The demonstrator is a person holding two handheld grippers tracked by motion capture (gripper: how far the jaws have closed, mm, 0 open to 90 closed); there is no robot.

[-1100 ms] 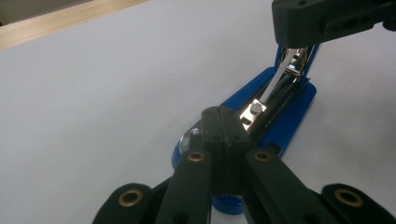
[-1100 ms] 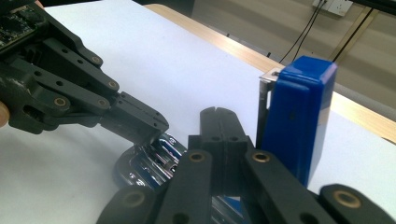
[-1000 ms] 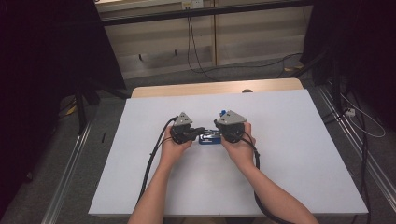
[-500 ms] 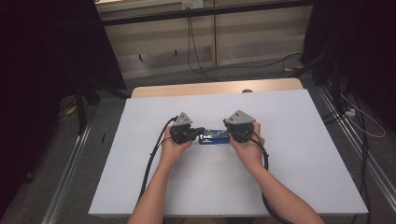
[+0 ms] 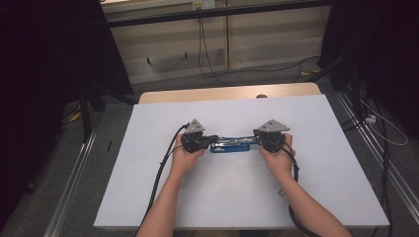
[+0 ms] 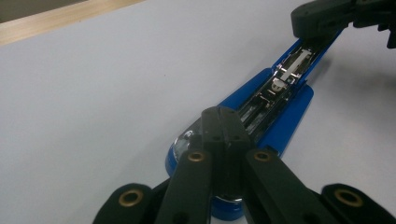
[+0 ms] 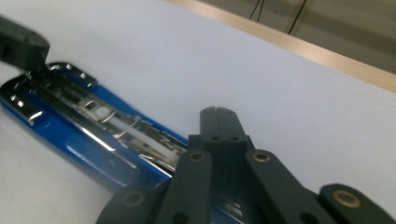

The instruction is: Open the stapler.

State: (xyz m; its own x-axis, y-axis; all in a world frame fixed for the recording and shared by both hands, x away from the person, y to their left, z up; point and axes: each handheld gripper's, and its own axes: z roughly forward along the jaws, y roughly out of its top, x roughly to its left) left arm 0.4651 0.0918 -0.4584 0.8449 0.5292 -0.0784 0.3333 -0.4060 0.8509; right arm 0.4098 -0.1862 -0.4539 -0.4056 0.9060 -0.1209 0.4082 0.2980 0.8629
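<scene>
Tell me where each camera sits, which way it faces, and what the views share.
High view: above the person's side, facing forward and down on the white table; both forearms, left tool and right tool show.
Left gripper view: rides the left tool, looking along its shut jaws over the blue stapler.
Right gripper view: rides the right tool, looking back along the stapler.
Shared: all three show the opened stapler.
</scene>
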